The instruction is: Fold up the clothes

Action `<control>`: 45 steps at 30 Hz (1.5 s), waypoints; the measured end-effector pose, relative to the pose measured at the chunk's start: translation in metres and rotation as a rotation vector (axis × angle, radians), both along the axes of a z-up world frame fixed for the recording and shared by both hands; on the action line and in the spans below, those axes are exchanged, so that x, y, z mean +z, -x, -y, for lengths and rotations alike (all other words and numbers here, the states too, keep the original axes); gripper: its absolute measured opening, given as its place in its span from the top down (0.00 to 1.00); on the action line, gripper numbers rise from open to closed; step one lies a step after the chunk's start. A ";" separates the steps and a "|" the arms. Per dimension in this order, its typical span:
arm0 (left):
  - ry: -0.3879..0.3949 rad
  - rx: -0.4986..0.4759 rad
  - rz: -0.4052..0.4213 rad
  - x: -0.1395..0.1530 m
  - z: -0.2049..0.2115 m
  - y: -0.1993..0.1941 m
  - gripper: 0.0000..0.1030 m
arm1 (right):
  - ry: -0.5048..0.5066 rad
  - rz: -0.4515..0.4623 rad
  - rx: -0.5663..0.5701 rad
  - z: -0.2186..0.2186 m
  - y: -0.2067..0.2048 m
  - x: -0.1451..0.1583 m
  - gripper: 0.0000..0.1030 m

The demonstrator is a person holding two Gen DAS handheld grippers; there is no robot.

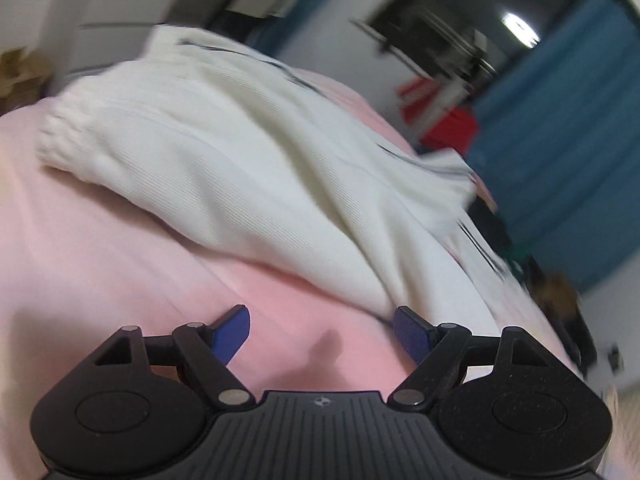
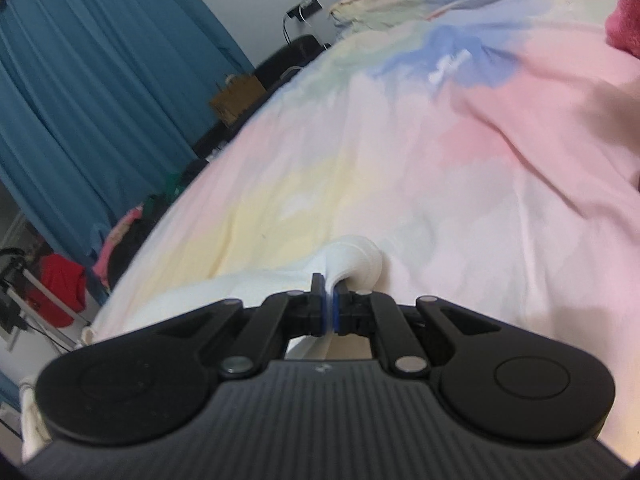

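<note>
Both pictures were evenly and softly lit by indoor light, bright enough to read colours. In the left wrist view a ceiling lamp (image 1: 520,28) glared as a white smear at two o'clock, and a faint shadow (image 1: 326,350) lay on the pink bedsheet (image 1: 100,260) near six o'clock. Motion blur streaked that whole view, worst over the white garment (image 1: 240,152) and the room at twelve and three o'clock. The right wrist view was softer than sharp; the blue curtain (image 2: 92,92) at ten o'clock and the far bed were hazy. Fisheye bending curved both pictures, with dark corners at the rim.
</note>
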State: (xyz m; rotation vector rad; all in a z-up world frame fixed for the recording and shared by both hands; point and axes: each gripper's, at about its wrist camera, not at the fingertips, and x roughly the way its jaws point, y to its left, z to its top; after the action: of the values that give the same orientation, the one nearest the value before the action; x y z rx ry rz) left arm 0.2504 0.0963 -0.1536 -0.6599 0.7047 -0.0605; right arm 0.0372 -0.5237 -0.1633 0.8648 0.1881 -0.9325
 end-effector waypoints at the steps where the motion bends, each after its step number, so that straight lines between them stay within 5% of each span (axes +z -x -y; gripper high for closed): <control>1: 0.031 0.028 -0.010 -0.002 -0.010 -0.002 0.22 | -0.006 -0.004 -0.002 0.000 -0.001 -0.002 0.94; 10: 0.186 0.182 -0.006 -0.011 -0.070 -0.026 0.28 | 0.028 -0.071 -0.009 -0.007 -0.014 -0.010 0.94; 17: 0.318 0.307 -0.003 -0.022 -0.120 -0.024 0.68 | 0.038 -0.082 -0.037 -0.010 -0.020 -0.009 0.94; 21: 0.247 0.299 0.016 -0.008 -0.125 -0.022 0.81 | 0.046 -0.077 -0.025 -0.008 -0.019 -0.008 0.94; 26: 0.142 0.292 0.096 0.037 -0.143 0.004 0.85 | 0.022 -0.031 -0.034 -0.003 -0.013 -0.007 0.94; 31: 0.210 0.252 0.120 0.088 -0.184 0.035 0.86 | 0.044 0.043 -0.050 -0.004 -0.003 0.011 0.94; 36: 0.152 0.204 0.082 0.121 -0.199 0.054 0.86 | 0.117 0.011 -0.089 -0.019 0.009 0.032 0.94; 41: 0.033 0.157 -0.004 0.112 -0.201 0.074 0.86 | -0.001 -0.049 -0.216 -0.026 0.042 0.024 0.94; 45: -0.094 0.111 -0.066 0.085 -0.185 0.069 0.84 | -0.065 -0.162 -0.197 -0.023 0.046 0.005 0.94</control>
State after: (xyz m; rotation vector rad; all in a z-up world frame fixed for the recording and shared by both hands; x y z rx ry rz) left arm 0.1819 0.2816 -0.0688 -0.6122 0.7288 0.0966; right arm -0.0093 -0.5004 -0.1586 0.8790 0.2778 -1.1880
